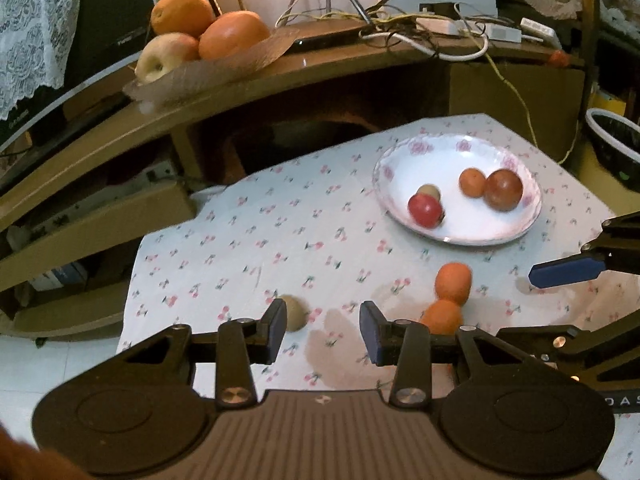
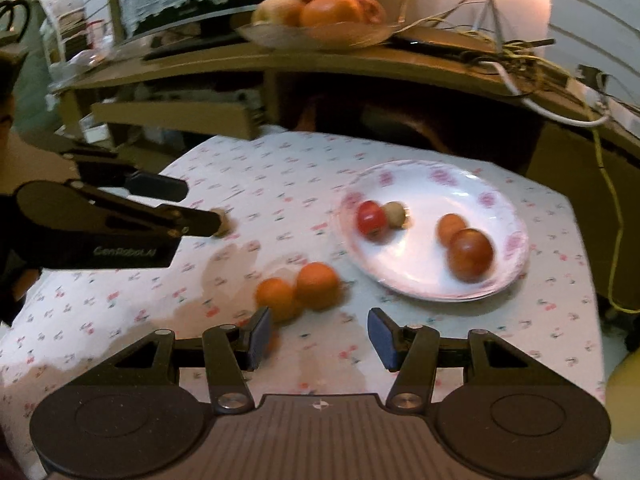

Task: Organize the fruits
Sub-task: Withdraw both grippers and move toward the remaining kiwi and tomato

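Observation:
A white floral plate (image 1: 460, 152) (image 2: 436, 178) on the cherry-print cloth holds a red fruit (image 1: 425, 210) (image 2: 371, 217), a small tan fruit (image 1: 429, 191) (image 2: 395, 213), a small orange (image 1: 472, 182) (image 2: 450, 229) and a dark red fruit (image 1: 503, 190) (image 2: 470, 255). Two oranges (image 1: 453, 283) (image 2: 318, 285) lie touching on the cloth in front of the plate. A brown kiwi (image 1: 295, 314) (image 2: 223, 222) lies to the left. My left gripper (image 1: 323, 330) is open and empty, its left finger beside the kiwi. My right gripper (image 2: 318, 338) is open and empty, just before the oranges.
A wooden desk behind the table carries a glass dish (image 1: 224, 68) (image 2: 316, 36) with large oranges and an apple, plus tangled cables (image 1: 420, 28). A dark bin (image 1: 616, 148) stands at the right. The cloth (image 1: 240, 248) shows a damp stain near the grippers.

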Demonstrator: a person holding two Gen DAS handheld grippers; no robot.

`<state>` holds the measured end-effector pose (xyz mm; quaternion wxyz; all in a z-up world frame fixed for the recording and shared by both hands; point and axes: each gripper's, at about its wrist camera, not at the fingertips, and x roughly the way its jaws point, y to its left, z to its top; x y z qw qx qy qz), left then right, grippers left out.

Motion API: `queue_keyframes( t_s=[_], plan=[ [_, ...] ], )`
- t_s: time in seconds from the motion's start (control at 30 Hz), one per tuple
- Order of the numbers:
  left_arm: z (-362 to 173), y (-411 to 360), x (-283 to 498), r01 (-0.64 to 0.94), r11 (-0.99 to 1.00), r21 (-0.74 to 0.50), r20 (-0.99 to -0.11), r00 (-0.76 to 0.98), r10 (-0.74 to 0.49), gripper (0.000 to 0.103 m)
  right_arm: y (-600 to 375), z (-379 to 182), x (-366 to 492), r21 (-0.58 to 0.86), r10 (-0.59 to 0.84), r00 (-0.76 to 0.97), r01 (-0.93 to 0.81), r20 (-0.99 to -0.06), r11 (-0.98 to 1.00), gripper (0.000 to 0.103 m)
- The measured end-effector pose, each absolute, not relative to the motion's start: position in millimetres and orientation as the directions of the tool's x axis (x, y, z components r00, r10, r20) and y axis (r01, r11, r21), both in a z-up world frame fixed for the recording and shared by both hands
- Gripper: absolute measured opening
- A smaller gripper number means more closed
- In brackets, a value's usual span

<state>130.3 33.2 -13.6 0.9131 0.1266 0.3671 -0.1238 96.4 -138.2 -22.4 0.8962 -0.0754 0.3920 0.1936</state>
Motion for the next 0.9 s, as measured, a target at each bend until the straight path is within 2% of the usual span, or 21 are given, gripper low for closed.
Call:
queue_keyframes(
  t_s=[0.73,0.9],
  plan=[
    [-66.1,52.7,187.4,0.275,0.956,0.102,-0.742,0.661,-0.111,0.044,-114.1,-47.7,111.3,0.064,0.334,0.53,-0.463,-0.779,0.884,0.052],
    [-66.1,44.2,188.3,0.295,0.949,0.114,-0.74,0.662,-0.117,0.037,-112.8,-48.0,111.0,0.084,0.351,0.505,-0.477,-0.789,0.875,0.044]
  ],
)
